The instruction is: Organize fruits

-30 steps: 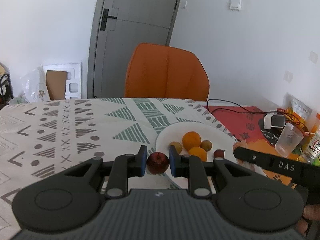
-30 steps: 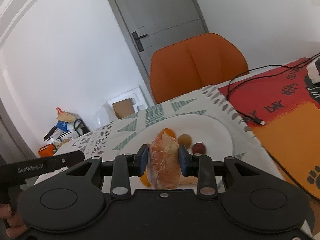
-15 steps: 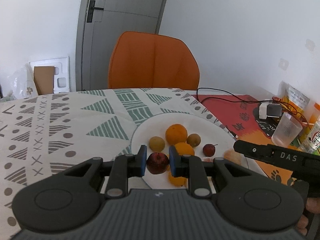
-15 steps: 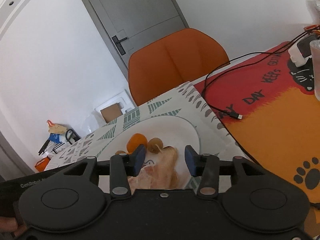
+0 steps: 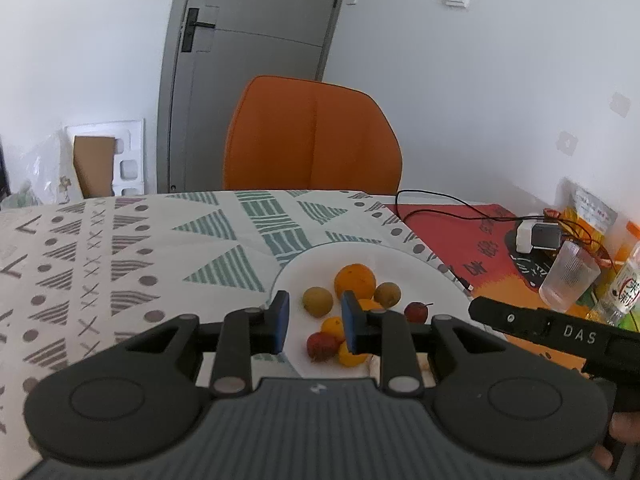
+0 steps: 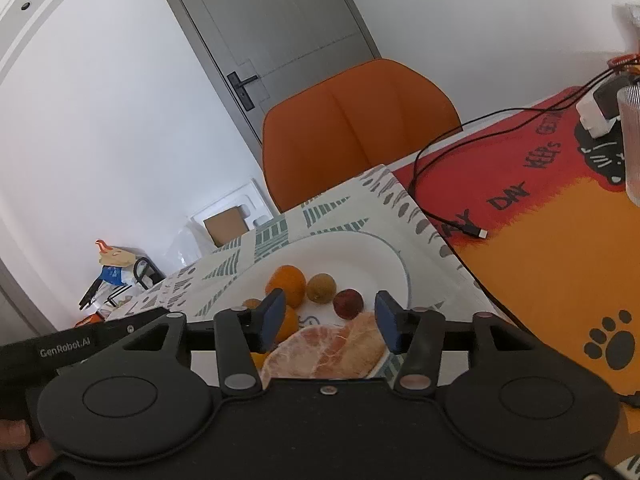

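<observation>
Small red apple (image 5: 321, 346) and peeled pomelo segment (image 6: 326, 350) dropped onto round white plate (image 5: 420, 264), joining three oranges, two longans, one cherry; left gripper (image 5: 313, 322) and right gripper (image 6: 328, 320) both apart, right's jaws just opening.

Home dining room: tablecloth (image 5: 120, 248), orange chair (image 5: 312, 136)

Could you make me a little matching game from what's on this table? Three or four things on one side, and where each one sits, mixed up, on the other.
Things:
1. peeled pomelo piece
2. ribbed clear glass
3. black cable
4. large orange

Places:
A. on the red part of the mat
B. far side of the white plate
C. near rim of the plate, below the right claw
D. far right, by the bottle

Pairs: 1-C, 2-D, 3-A, 4-B
</observation>
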The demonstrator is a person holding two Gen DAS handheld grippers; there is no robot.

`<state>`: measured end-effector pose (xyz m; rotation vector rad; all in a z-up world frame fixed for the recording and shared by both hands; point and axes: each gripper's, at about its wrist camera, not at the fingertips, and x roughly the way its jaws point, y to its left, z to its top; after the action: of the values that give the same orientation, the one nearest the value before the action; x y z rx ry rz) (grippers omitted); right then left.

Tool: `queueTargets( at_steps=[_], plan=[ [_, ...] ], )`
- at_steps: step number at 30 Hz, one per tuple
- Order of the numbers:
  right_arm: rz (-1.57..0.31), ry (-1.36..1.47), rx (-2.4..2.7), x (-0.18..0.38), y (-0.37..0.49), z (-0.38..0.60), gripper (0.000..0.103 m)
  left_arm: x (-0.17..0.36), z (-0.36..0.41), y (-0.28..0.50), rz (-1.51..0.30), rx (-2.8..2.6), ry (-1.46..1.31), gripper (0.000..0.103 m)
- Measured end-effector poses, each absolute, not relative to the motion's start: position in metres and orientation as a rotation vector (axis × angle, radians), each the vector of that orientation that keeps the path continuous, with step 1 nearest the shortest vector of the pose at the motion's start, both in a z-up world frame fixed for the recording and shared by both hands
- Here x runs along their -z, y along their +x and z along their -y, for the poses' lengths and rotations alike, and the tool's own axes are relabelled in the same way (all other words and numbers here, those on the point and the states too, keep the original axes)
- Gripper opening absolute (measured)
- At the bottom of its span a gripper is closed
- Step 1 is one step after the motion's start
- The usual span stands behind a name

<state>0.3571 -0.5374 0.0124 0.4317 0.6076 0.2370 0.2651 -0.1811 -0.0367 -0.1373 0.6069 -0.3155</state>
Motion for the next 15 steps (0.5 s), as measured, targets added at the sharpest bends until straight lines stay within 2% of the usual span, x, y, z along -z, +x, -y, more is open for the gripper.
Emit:
queueTargets(
  at_steps=[2, 4, 6, 8, 10, 13, 15],
  plan=[
    [-0.603, 0.422, -0.233, -0.017, 0.355, 0.534, 0.056, 0.035, 0.175, 0.261, -0.605, 0.317, -0.147, 0.028],
    [-0.598, 0.408, -0.231, -0.020, 0.352, 0.528, 0.059, 0.032, 0.168, 0.259, -0.605, 0.322, -0.153, 0.034],
    [-0.597, 0.397, -0.225, -0.022, 0.350, 0.523, 0.061, 0.028, 0.159, 0.256, -0.589, 0.320, -0.175, 0.049],
    [-0.600, 0.386, -0.228, -0.022, 0.349, 0.516, 0.061, 0.024, 0.153, 0.253, -0.570, 0.305, -0.165, 0.059],
    [-0.605, 0.382, -0.231, -0.023, 0.347, 0.511, 0.063, 0.022, 0.148, 0.250, -0.566, 0.286, -0.149, 0.061],
    [-0.596, 0.383, -0.245, -0.030, 0.341, 0.506, 0.073, 0.018, 0.139, 0.246, -0.576, 0.263, -0.162, 0.069],
    [-0.586, 0.375, -0.256, -0.035, 0.337, 0.504, 0.077, 0.014, 0.132, 0.240, -0.564, 0.237, -0.174, 0.081]
  ],
)
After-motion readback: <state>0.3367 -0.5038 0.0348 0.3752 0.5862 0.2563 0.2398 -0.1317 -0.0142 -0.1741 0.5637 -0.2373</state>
